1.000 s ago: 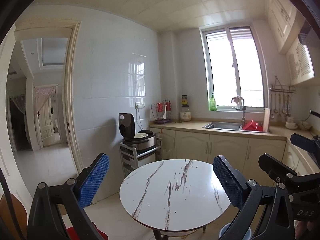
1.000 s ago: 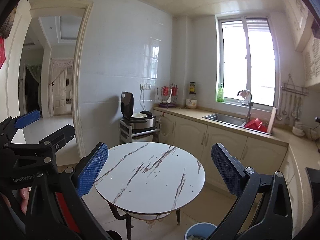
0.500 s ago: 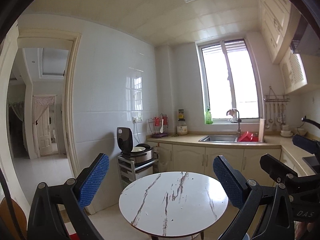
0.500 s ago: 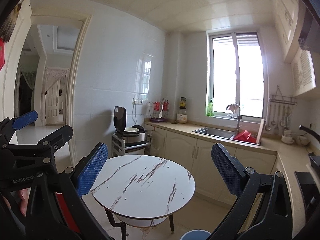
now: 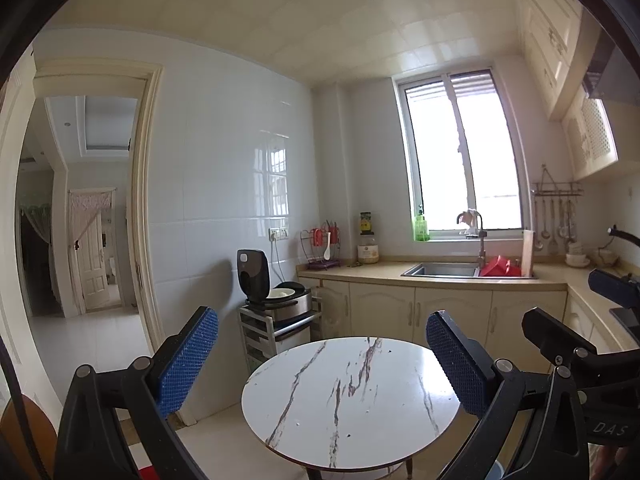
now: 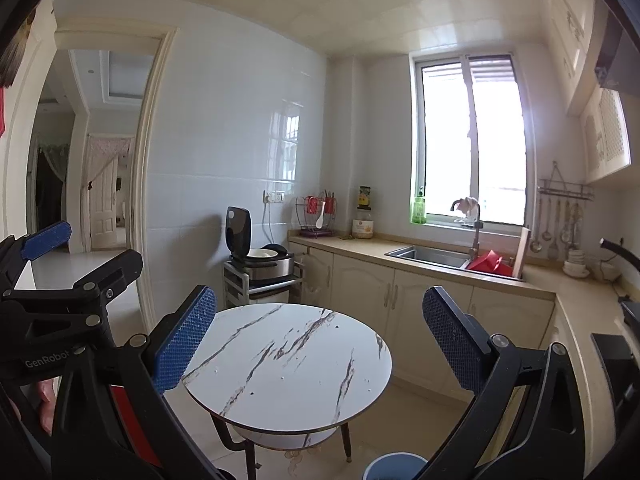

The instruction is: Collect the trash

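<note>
Both tools hang in the air in front of a round marble-patterned surface (image 5: 352,396), each released with its 2 blue-padded fingers spread wide and nothing between them. The left tool (image 5: 322,356) frames the tabletop from the near side; in the right wrist view its black body shows at the left edge. The right tool (image 6: 320,334) is spread the same way, and its frame shows at the right edge of the left wrist view. Trash on the round surface amounts to a few tiny specks and crumbs (image 6: 252,393) scattered over the top, too small to identify. On the floor just beside the surface's legs, at the bottom of the right wrist view, stands a blue bin (image 6: 394,466), only its rim visible. Behind the round surface a rice cooker (image 6: 260,258) with its lid raised sits on a small metal rack against the tiled wall. The beige counter along the window wall carries a sink (image 5: 444,269) with something red (image 5: 498,268) beside it and a green bottle (image 5: 421,227) on the sill.
</note>
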The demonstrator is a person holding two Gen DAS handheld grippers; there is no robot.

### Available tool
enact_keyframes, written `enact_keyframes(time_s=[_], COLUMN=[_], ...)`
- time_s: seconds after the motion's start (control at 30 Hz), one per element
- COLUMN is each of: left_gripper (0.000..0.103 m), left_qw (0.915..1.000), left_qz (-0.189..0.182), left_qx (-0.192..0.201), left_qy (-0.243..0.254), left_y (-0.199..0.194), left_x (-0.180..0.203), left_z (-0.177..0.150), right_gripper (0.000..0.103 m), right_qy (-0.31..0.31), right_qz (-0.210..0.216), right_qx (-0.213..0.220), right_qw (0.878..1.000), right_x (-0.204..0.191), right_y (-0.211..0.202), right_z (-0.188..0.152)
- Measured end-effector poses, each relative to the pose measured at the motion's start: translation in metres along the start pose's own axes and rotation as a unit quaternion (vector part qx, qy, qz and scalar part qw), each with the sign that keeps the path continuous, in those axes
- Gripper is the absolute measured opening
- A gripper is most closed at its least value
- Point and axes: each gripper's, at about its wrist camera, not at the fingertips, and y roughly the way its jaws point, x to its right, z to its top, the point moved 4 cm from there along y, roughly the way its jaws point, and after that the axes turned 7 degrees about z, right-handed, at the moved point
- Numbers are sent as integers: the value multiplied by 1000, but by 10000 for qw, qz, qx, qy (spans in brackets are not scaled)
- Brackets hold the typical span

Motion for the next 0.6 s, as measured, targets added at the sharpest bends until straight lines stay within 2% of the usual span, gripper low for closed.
enact_keyframes(time_s=[0.6], left_gripper=[102], left_qw=[10000], left_qz=[-20], left_qx=[-27], left_qy=[40], left_y=[12], left_x=[0], left_z=[6], right_gripper=[103], right_qy=[43], right_qz=[-32], right_qx=[-26], right_qw=[10000], right_x=[1], right_y=[-2], right_z=[-1])
